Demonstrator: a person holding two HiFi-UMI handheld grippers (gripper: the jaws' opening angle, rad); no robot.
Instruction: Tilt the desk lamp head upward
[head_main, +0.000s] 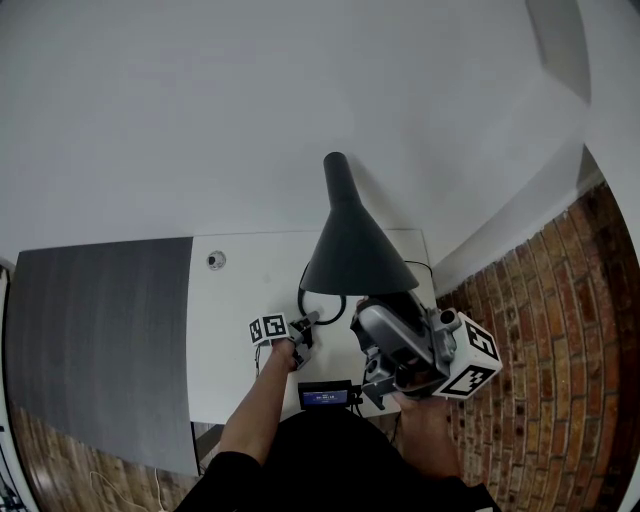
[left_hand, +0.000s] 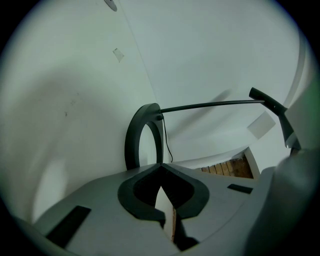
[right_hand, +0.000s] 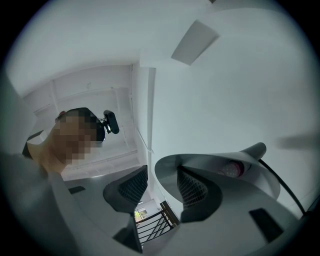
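Standing on the white desk (head_main: 235, 385): one black desk lamp.

- Lamp head (head_main: 350, 240): a cone, wide mouth facing down and toward the person, narrow neck pointing up and away. The right gripper view looks up into the mouth (right_hand: 220, 162), where a bulb (right_hand: 231, 169) sits deep at the neck.
- Lamp base (head_main: 303, 303): an open black ring lying on the desk below the head. In the left gripper view the base (left_hand: 134, 137) sits just beyond the claw tips, and the thin lamp arm (left_hand: 210, 105) runs off from it to the right.
- Cable (head_main: 418, 268): black, trailing over the desk on the right side of the lamp.
- Left claw (head_main: 305, 322): low at the desk beside the ring base. Its own view shows the left claw (left_hand: 161, 167) clenched, tips meeting, with nothing between them. Whether the tips touch the ring cannot be told.
- Right claw (head_main: 372, 305): raised to the near rim of the lamp head. Its own view shows the right claw (right_hand: 159, 180) released, jaws apart and straddling the rim, one pad outside the shade and one inside the mouth, neither clamped on it.
- Marker cubes: one on the left gripper (head_main: 268, 328), one on the right (head_main: 470, 365).
- Small device (head_main: 325, 397) with a blue screen: at the near desk edge, between the two arms.
- Round fitting (head_main: 215, 260): set in the desktop, well apart from the lamp.
- Dark grey panel (head_main: 100, 340): adjoins the desk on the left.
- Brick surface (head_main: 540, 330): on the right.
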